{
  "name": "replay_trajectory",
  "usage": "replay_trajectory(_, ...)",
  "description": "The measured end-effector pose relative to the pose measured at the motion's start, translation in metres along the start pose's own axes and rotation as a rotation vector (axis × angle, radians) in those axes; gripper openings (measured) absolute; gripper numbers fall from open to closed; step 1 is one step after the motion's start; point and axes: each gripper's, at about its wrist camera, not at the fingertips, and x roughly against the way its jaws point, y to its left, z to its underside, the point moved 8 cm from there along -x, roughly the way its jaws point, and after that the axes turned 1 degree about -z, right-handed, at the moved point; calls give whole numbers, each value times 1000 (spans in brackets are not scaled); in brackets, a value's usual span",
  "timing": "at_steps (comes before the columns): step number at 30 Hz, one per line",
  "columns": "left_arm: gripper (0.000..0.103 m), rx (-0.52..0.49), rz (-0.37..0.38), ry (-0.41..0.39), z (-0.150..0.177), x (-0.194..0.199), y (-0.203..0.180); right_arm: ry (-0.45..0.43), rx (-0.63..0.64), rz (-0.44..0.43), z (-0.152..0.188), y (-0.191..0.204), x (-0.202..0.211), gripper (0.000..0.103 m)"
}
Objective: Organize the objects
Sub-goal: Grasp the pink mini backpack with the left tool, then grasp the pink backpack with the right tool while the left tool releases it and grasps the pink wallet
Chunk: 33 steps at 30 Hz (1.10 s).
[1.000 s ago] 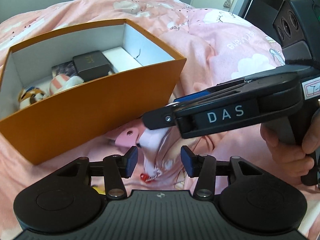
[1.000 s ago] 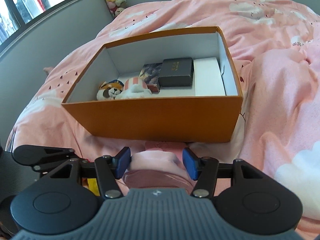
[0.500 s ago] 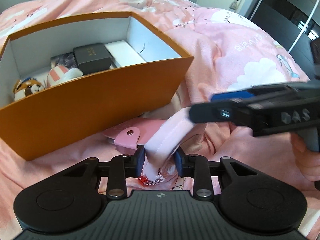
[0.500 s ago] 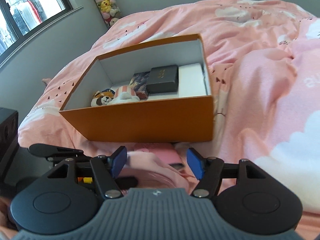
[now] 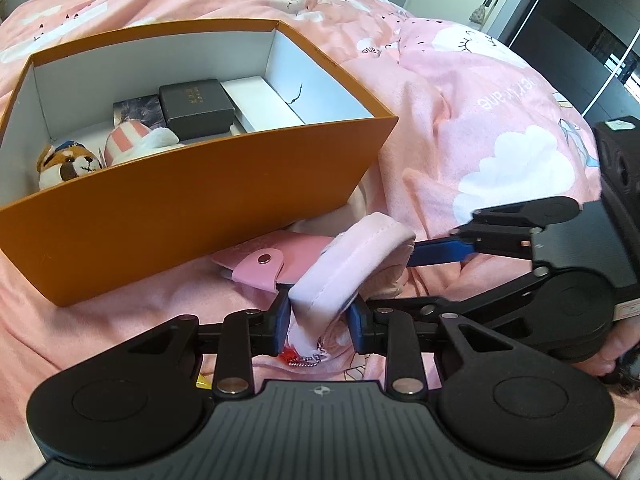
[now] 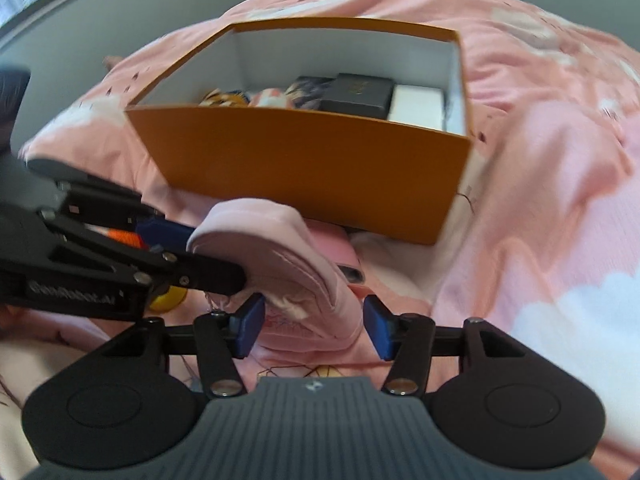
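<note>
From the left wrist camera, the left gripper (image 5: pixel 318 322) has its pads pinching one end of a soft pink fabric band (image 5: pixel 352 258), which arches up off the bedspread (image 5: pixel 500 120) just in front of the orange box (image 5: pixel 192 204). The right gripper (image 5: pixel 440 250) reaches in from the right, its blue fingertip beside the far end of the band. Under the band lies a pink snap pouch (image 5: pixel 260 266). Already in the box sit a plush dog (image 5: pixel 68 162), a striped plush (image 5: pixel 132 140), a dark box (image 5: pixel 196 108) and a white box (image 5: pixel 264 106).

From the right wrist camera (blurred), the right gripper (image 6: pixel 312 328) has just been closing, with the band (image 6: pixel 276 252) between its jaws; there is a visible gap on the right side, so it does not grip yet. The left gripper (image 6: pixel 176 248) holds the band from the left. A yellow item (image 6: pixel 168 300) peeks from beneath it.

Judging by this, the sorting is partly done: four things are boxed, while the band, the pouch and some small pieces remain outside on the bed.
</note>
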Motion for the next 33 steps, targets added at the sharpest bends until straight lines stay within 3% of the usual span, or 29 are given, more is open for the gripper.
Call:
replay_trajectory(4,34,-1,7,3,-1,0,-1,12,66,-12,1,6,-15,55)
replay_trajectory(6,34,-8,0,2,-2,2,-1,11,92,11,2,7,-17,44)
replay_trajectory(9,43,1,4,-15,-3,9,0,5,81,16,4,5,-12,26)
replay_trajectory(17,52,128,85,-33,-13,20,8,-1,-21,9,4,-11,25,15)
replay_trajectory(20,53,192,91,-2,-12,12,13,-3,-54,60,0,-28,39,14)
replay_trajectory(25,54,339,89,64,-5,-10,26,-6,-97,223,-2,-68,42,14)
replay_trajectory(29,59,522,103,111,-1,-31,44,26,-179,190,2,-86,25,16)
replay_trajectory(33,59,648,128,154,2,-50,54,41,-187,180,1,-92,16,27)
